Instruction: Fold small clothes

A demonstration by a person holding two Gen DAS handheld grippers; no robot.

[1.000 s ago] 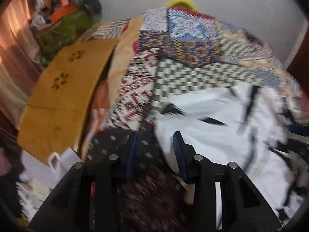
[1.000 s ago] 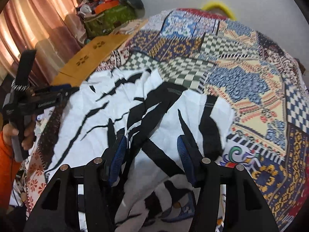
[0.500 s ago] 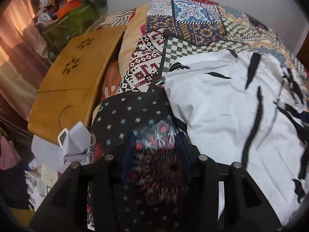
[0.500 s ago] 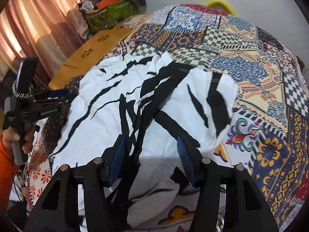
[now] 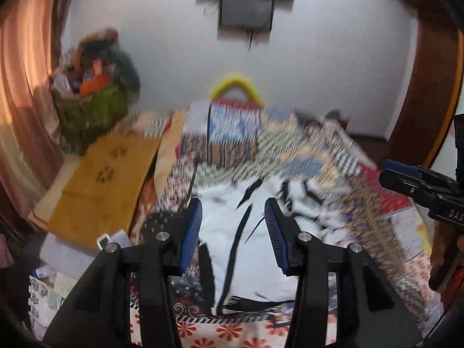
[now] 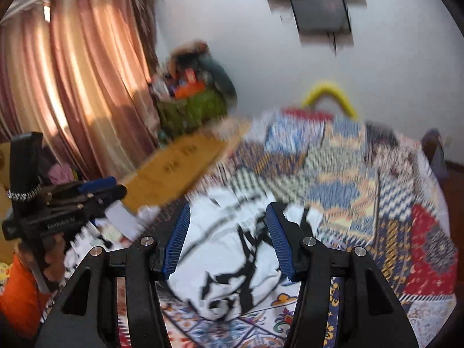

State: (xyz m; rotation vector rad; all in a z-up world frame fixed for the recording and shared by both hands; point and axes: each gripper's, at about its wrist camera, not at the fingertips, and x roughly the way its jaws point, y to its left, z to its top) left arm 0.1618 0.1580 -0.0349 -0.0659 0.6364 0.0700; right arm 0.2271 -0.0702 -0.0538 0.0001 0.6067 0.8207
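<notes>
White shirt is lying bunched on the bed, not looking properly folded (blurry though). Both hand-held grippers, left and right, are hovering with jaws apart, gripping nothing.

black tool frames with blue ribbed pads, silver screws; orange sleeve.
</notes>
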